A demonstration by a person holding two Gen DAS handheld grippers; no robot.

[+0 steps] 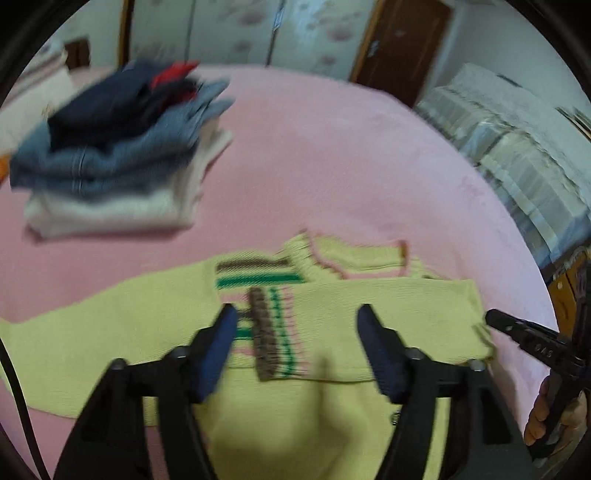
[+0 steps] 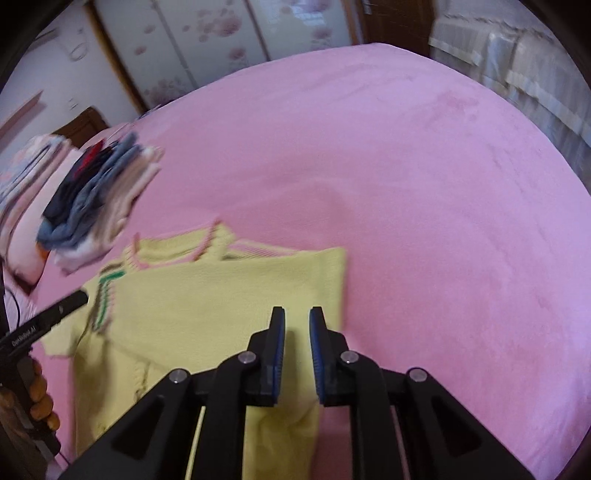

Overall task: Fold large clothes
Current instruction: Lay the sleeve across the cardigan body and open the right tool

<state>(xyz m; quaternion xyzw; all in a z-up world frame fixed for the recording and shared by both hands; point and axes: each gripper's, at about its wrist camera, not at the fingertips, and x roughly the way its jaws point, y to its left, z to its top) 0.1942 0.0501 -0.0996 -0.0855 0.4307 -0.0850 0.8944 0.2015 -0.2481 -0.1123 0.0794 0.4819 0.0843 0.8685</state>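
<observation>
A yellow knit sweater (image 1: 159, 332) with brown, green and pink stripes lies on the pink bed, partly folded, one sleeve stretched to the left. It also shows in the right wrist view (image 2: 207, 306). My left gripper (image 1: 295, 317) is open and empty, hovering above the sweater's middle. My right gripper (image 2: 297, 317) is over the sweater's right edge with its fingers a narrow gap apart and nothing between them. The right gripper also shows at the right edge of the left wrist view (image 1: 532, 336).
A stack of folded clothes (image 1: 118, 147), jeans and dark items on white, sits at the bed's far left; it also shows in the right wrist view (image 2: 96, 199). The pink bedspread (image 2: 406, 184) stretches far and right. Wardrobe doors (image 1: 229, 29) stand behind.
</observation>
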